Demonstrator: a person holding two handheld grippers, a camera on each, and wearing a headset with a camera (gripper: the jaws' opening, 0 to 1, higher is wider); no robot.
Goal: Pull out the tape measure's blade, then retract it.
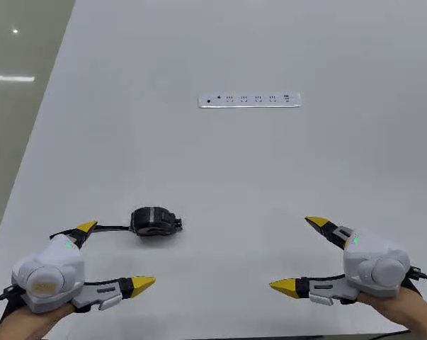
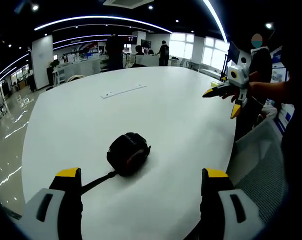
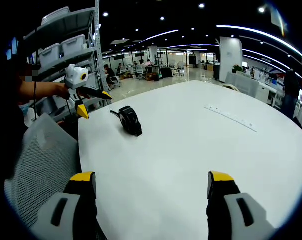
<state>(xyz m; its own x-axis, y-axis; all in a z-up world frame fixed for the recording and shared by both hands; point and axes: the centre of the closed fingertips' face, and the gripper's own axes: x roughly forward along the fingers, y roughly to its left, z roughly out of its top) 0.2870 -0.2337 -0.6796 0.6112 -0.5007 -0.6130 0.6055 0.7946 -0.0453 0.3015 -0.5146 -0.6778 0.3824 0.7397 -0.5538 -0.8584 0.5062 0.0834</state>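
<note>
Rounded black tape measure (image 1: 154,220) on smooth white table (image 1: 234,156) — left claw (image 1: 119,253), right claw (image 1: 293,253) (yellow-tipped) both spread wide.

We count one tape measure (image 1: 154,221), one power strip (image 1: 248,100) and one white surface (image 1: 234,163). We count two grippers: the left gripper (image 1: 119,253) and the right gripper (image 1: 294,253).

White rounded shells on left gripper (image 1: 118,253) and right gripper (image 1: 294,253), black jaws tipped yellow, tiny green lights, black cables (image 1: 425,276) at lower corners.
</note>
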